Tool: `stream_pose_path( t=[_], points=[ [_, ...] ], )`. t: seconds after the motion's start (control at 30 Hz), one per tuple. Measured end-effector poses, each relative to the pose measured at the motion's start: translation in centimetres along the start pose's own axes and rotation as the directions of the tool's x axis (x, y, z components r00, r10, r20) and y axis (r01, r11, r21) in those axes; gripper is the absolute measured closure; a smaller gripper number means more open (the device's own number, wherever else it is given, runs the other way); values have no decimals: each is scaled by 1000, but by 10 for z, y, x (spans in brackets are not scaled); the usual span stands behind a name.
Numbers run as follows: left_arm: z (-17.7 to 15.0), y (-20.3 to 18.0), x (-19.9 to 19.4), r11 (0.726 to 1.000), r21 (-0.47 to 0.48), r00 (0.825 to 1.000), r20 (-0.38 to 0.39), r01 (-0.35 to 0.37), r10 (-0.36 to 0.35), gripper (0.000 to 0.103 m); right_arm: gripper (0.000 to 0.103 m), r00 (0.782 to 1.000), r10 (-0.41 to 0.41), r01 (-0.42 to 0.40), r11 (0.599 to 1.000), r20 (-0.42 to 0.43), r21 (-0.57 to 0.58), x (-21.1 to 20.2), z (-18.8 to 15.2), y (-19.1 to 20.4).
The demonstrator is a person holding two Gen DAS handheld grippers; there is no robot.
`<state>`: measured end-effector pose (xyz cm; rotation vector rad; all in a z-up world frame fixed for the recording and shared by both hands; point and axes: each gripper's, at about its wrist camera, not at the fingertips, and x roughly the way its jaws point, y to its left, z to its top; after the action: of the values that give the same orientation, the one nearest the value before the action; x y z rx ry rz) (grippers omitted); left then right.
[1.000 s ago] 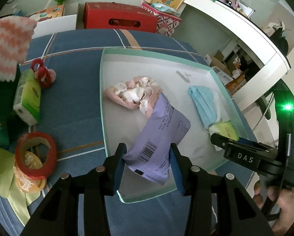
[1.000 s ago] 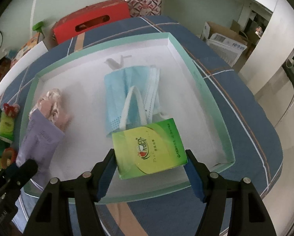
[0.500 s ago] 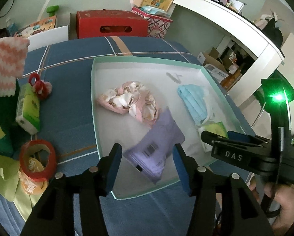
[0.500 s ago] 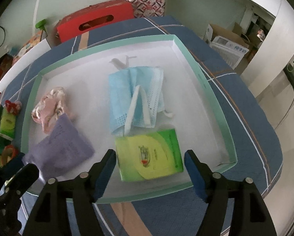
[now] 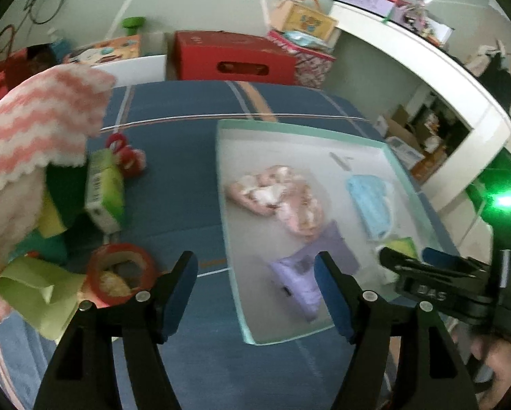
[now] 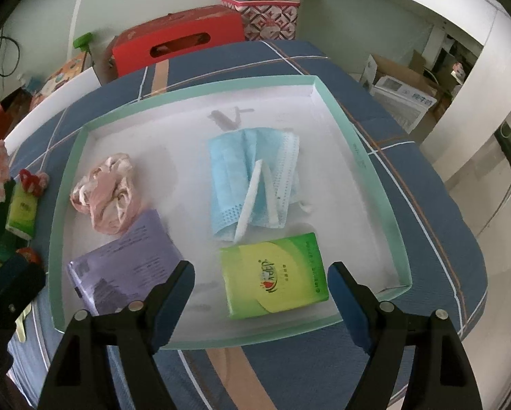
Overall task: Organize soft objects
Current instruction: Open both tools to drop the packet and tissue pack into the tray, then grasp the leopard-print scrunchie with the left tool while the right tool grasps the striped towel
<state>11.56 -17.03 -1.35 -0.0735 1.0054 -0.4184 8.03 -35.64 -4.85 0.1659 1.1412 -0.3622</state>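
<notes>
Since a second ago both grippers have let go and backed off: the flat lilac plastic packet [image 6: 127, 259] that was between the left jaws now lies in the shallow white tray with mint-green rim [image 6: 368, 167], and the green-yellow pocket tissue pack [image 6: 274, 275] has left the right jaws and lies flat near the tray's near edge. The left view has swung left toward the pile outside the tray.

Left gripper [image 5: 255, 283]: jaws wide apart, holding nothing, hovering over the blue plaid cloth [image 5: 173, 177] at the tray's left rim. Right gripper [image 6: 260, 290]: jaws wide apart, empty, straddling the tissue pack's near end without touching it.

Also in the tray: crumpled pink fabric scrunchie [image 6: 107, 193] touching the lilac packet's far corner, and a folded light-blue face mask [image 6: 252, 177] just beyond the tissue pack.

Likely next step: fetch from the pile at left. The second green tissue pack [image 5: 105, 191] is the closest soft item, with the red tape roll [image 5: 120, 273] near the left fingers. It stands on edge, long axis running away from the camera, tilted slightly. Best approach: keep the jaws wide, line them across its short width, come down from above, and avoid snagging the pink-and-white zigzag knit cloth [image 5: 40, 116] overhanging it.

The placed tissue pack's long axis runs left-right; the lilac packet lies diagonally.
</notes>
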Motion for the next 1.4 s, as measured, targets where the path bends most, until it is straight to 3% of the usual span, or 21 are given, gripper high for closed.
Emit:
stream_pose_path(
  t=[0.03, 0.13, 0.23, 0.37, 0.7, 1.07, 1.23, 1.4],
  points=[
    [0, 2, 1, 1000, -7, 1000, -3, -15, 15, 16, 20, 1000, 2, -2, 1000, 3, 1, -1, 0, 1],
    [-3, 10, 2, 998, -30, 999, -2, -52, 52, 13, 18, 1000, 10, -10, 1000, -1, -6, 0, -1, 4],
    [-5, 16, 4, 995, -46, 996, -7, -88, 88, 12, 0, 1000, 18, -18, 1000, -3, -15, 1, -1, 7],
    [-7, 23, 6, 989, -55, 990, -16, -138, 137, 12, 0, 1000, 16, -15, 1000, 14, -18, -2, -1, 9],
    [-10, 27, 10, 984, -61, 985, -54, -165, 161, 12, 0, 1000, 18, -18, 1000, 21, -18, -7, 1, 14],
    [-16, 44, -24, 971, -51, 968, -97, -235, 229, 12, 0, 984, 166, -161, 984, 62, -75, -30, 1, 52],
    [-11, 53, -50, 974, -68, 976, -54, -216, 213, 12, 0, 982, 173, -166, 982, 79, -84, -38, 1, 63],
    [-5, 59, -78, 978, -70, 981, -4, -195, 195, 12, 0, 966, 235, -225, 969, 108, -100, -54, 6, 75]
  ],
)
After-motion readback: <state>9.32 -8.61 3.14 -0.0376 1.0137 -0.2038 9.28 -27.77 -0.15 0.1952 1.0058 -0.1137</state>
